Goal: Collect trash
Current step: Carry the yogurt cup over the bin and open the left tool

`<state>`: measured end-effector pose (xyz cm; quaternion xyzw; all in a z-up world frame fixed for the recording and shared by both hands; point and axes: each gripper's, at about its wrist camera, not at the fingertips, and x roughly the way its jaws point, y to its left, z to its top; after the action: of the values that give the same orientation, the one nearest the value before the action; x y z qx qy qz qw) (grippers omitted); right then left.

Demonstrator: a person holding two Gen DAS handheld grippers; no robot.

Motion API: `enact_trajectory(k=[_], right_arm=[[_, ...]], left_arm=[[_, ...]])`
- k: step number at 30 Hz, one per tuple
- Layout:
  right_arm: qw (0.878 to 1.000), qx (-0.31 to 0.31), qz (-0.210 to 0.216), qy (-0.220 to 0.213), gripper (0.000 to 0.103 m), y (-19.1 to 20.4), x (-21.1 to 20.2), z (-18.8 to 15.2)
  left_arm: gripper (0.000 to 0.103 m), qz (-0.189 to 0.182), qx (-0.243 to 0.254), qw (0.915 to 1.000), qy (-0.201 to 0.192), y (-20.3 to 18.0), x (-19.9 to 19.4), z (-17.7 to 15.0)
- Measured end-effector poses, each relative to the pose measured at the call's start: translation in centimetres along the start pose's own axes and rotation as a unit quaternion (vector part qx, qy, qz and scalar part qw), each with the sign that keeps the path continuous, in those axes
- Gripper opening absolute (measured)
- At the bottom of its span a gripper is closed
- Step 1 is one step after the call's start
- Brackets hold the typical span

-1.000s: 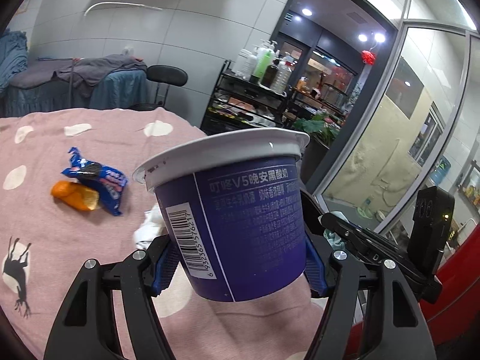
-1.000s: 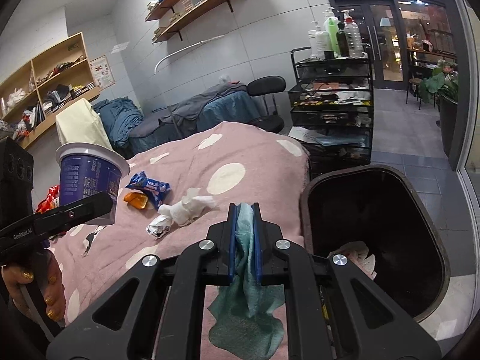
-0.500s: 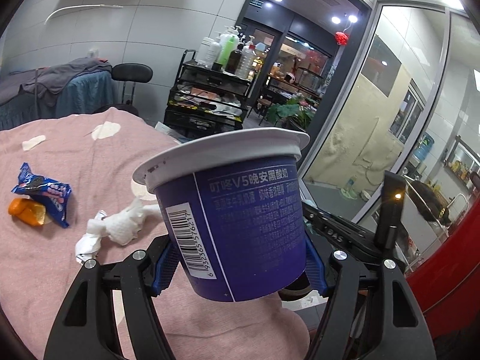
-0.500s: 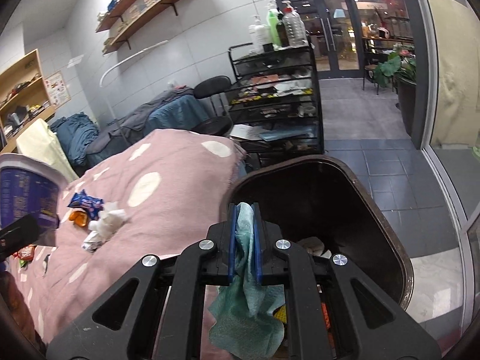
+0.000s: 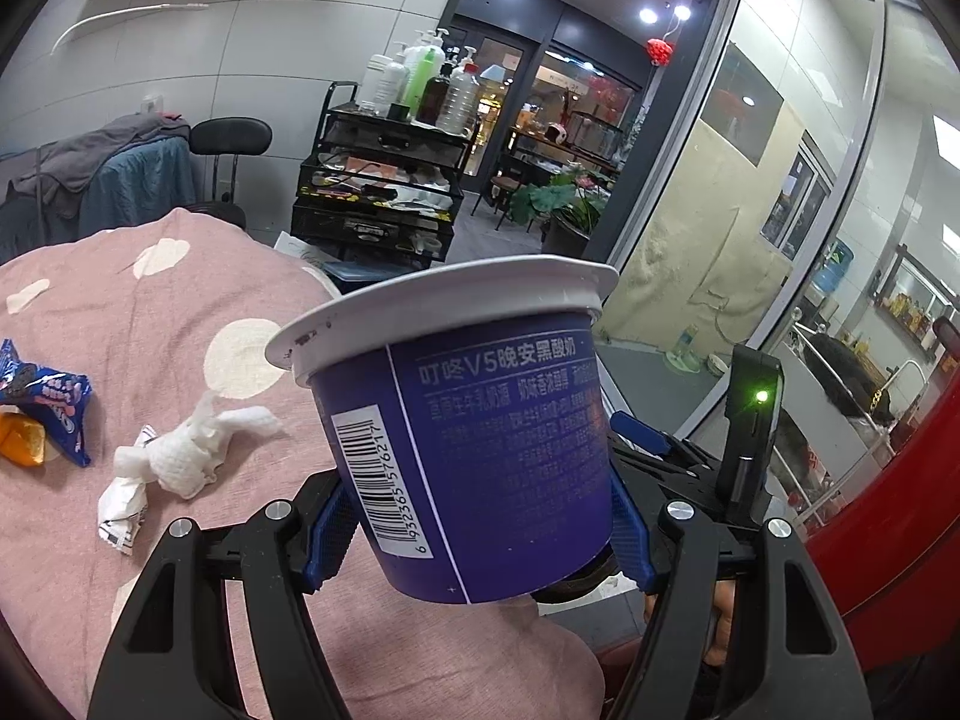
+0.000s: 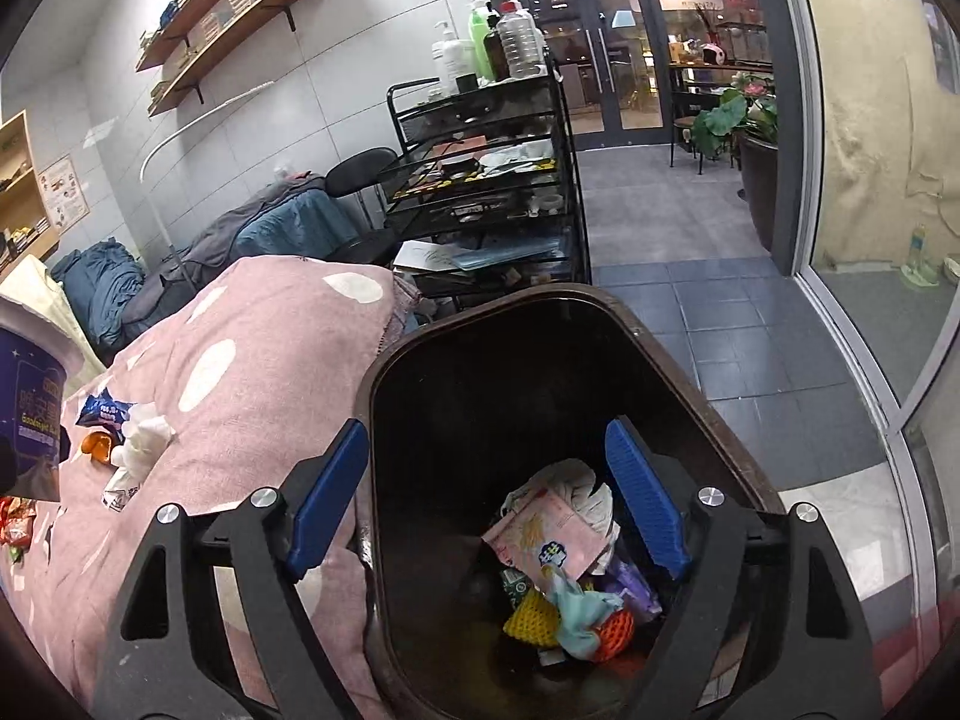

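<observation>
My left gripper (image 5: 480,534) is shut on a purple yogurt cup (image 5: 480,450) with a white rim, held upright above the edge of the pink bed cover (image 5: 150,330). That cup shows at the left edge of the right wrist view (image 6: 30,408). My right gripper (image 6: 486,495) hangs over the dark trash bin (image 6: 690,372), its jaws opening with nothing between them. A teal cloth (image 6: 576,612) lies in the bin on other rubbish. On the cover lie a crumpled white tissue (image 5: 186,450), a blue snack wrapper (image 5: 54,402), an orange piece (image 5: 21,447) and a small white wrapper (image 5: 123,507).
A black wire trolley (image 6: 480,180) carrying bottles stands just behind the bin, with a black stool (image 6: 360,171) beside it. Glass walls and a tiled floor (image 6: 720,300) are on the right. Something red (image 5: 900,510) rises at the right of the left wrist view.
The right jaws have come apart and the teal cloth has dropped from them into the bin. Both grippers swung right toward the bin. The left still holds the cup.
</observation>
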<state>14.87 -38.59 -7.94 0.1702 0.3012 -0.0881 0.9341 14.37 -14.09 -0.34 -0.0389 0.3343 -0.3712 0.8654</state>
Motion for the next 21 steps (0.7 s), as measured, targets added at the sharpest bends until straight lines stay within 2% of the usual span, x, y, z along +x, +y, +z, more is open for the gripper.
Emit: enact_trajectory(k=[7,11,21], right_arm=[[0.999,0.017,-0.025,-0.03,0.087,-1.4,-2.4,-0.3],[0.996,0.03,-0.049,-0.065,0.09,-2.2,-4.5,-0.3],[0.989,0.067,-0.076,-0.104,0.093,-4.5,-7.3,0.0]], left_arm=[[0.069,-0.018,0.018,0.9996,0.013,-1.5,1.9,0.8],[0.069,-0.031,0.021,0.9988,0.032,-2.4,3.9,1.4],[0.069,-0.032,0.038,0.9955,0.081,-3.5,8.8,1.9]])
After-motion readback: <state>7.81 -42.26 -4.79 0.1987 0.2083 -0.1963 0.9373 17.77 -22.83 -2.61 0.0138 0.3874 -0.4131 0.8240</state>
